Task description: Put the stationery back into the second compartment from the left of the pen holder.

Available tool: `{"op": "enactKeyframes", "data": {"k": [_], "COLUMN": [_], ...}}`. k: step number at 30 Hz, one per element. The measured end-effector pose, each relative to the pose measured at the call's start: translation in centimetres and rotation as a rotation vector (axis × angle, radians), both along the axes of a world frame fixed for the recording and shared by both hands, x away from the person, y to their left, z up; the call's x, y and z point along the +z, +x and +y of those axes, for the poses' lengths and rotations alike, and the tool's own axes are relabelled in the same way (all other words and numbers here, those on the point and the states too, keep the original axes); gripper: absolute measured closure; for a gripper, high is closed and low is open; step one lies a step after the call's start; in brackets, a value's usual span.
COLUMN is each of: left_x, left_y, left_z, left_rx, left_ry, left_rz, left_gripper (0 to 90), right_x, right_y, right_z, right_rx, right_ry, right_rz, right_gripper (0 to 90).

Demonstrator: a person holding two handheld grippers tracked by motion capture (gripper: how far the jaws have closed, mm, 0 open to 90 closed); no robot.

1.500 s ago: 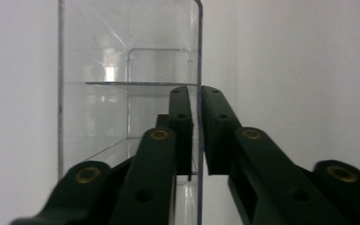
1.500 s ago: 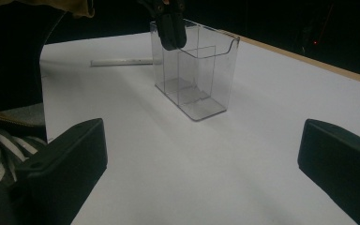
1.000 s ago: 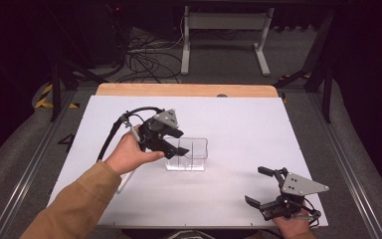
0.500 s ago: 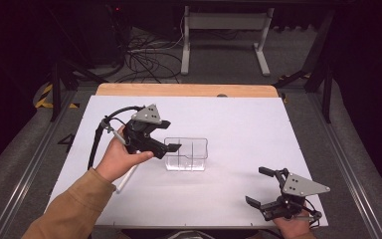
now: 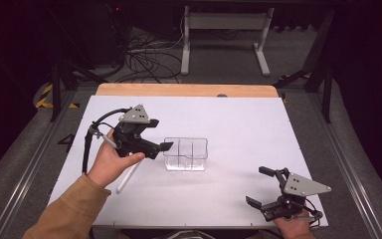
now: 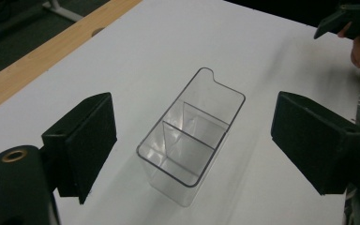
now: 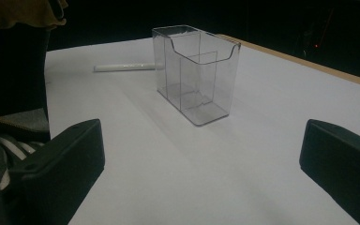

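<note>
Nearest the person, the right gripper (image 5: 267, 195) rests at the table's (image 5: 238, 114) front edge, jaws wide and empty. Farther in, the left gripper (image 5: 162, 149) has backed away from the clear organizer (image 5: 186, 154), its jaws just opening with nothing between them. The organizer stands upright mid-table, seemingly empty; a white marker (image 5: 128, 176) lies beside it, probably waiting to be loaded.

The box (image 5: 186, 154) is clear and colourless, the pen (image 5: 128, 177) white. The table (image 5: 238, 129) is white with a light wooden edge (image 5: 179, 90). Both grippers are black with grey plates; the sleeve (image 5: 67, 211) is mustard brown.
</note>
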State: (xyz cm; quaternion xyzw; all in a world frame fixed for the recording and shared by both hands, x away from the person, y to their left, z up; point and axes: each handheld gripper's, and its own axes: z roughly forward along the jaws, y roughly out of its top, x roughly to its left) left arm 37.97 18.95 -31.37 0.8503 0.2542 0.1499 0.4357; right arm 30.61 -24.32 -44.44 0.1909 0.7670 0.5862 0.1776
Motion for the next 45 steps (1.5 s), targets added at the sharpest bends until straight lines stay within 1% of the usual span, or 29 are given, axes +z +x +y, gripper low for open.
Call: {"op": "enactKeyframes", "data": {"k": [1,2,4,6,7,9,11,12,14,16,20,22,24,26,28,31,32,33,34,35,38,39,41,43,45], "left_x": [0.0,0.0,-0.1,-0.3,-0.3,-0.3,-0.3,-0.2,-0.3,-0.5,-1.2,-1.7,-2.3,-2.9,-3.5,-4.4,-4.7,-5.2,-5.4,-5.9,-7.0,-7.3,-7.9,-8.4,-8.8], "left_y": [-0.1,-0.1,0.1,0.3,0.3,0.2,0.1,0.1,-0.2,-0.4,-0.5,-0.5,-0.3,-0.1,0.1,0.3,0.4,0.6,0.7,0.9,1.3,1.4,1.5,1.5,1.6], "left_z": [0.0,0.1,0.4,0.6,0.7,1.0,1.3,1.4,1.6,1.9,2.4,2.6,2.9,3.2,3.5,3.8,3.8,3.9,3.9,4.0,4.2,4.2,4.4,4.5,4.7], "left_rx": [0.008,0.011,0.015,0.046,0.059,0.075,0.103,0.13,0.185,0.229,0.286,0.3,0.313,0.333,0.338,0.359,0.365,0.371,0.365,0.356,0.363,0.373,0.391,0.412,0.424], "left_ry": [-0.001,-0.004,-0.027,-0.04,-0.048,-0.046,-0.013,0.014,0.059,0.088,0.141,0.151,0.173,0.182,0.192,0.191,0.192,0.186,0.189,0.185,0.17,0.173,0.21,0.23,0.246], "left_rz": [-0.002,0.0,0.029,0.046,0.053,0.051,0.061,0.053,0.039,0.028,0.028,0.037,0.053,0.072,0.091,0.128,0.142,0.16,0.174,0.205,0.255,0.262,0.254,0.249,0.253], "left_gripper": [14.3,13.9,12.6,12.1,11.9,11.6,11.8,12.4,12.7,12.9,13.9,15.0,15.9,16.2,16.6,16.8,17.0,17.1,17.4,17.4,17.6,17.9,18.1,18.3,18.6], "right_x": [0.0,-0.1,-0.1,0.0,0.0,0.0,-0.1,-0.1,-0.1,-0.1,-0.1,0.0,0.0,0.0,0.0,0.0,0.0,0.0,0.0,0.0,0.0,0.1,0.1,0.0,0.0], "right_y": [-0.1,0.0,-0.1,0.0,-0.1,-0.1,-0.1,-0.1,0.0,-0.1,-0.1,-0.1,-0.1,-0.1,-0.1,-0.1,-0.2,-0.1,-0.1,-0.1,-0.1,-0.2,-0.2,-0.1,-0.1], "right_z": [0.1,0.1,0.0,-0.1,-0.1,-0.1,-0.1,-0.1,-0.1,-0.1,0.0,0.0,0.0,0.0,0.0,0.0,0.0,0.0,0.0,0.0,0.0,0.0,0.0,-0.1,0.0], "right_rx": [0.0,0.0,-0.001,-0.003,-0.004,-0.005,-0.004,-0.004,-0.003,-0.001,-0.002,-0.003,-0.004,-0.004,-0.004,-0.005,-0.003,-0.002,-0.001,0.0,0.002,0.0,0.001,0.0,-0.001], "right_ry": [0.001,0.0,0.003,-0.001,-0.001,0.004,-0.002,0.0,-0.003,0.0,0.003,0.002,0.001,0.002,0.002,0.006,0.005,-0.005,-0.005,-0.005,-0.006,0.001,0.004,-0.007,-0.006], "right_rz": [0.005,-0.002,0.006,-0.01,-0.01,-0.003,-0.003,0.002,-0.008,-0.003,-0.003,-0.005,-0.001,-0.002,-0.003,0.0,0.002,-0.005,-0.008,-0.008,-0.005,-0.003,-0.001,-0.011,-0.01], "right_gripper": [0.8,0.8,0.8,0.8,0.8,0.8,0.8,0.8,0.8,0.8,0.8,0.8,0.8,0.8,0.8,0.8,0.8,0.8,0.8,0.8,0.8,0.8,0.8,0.8,0.8]}}
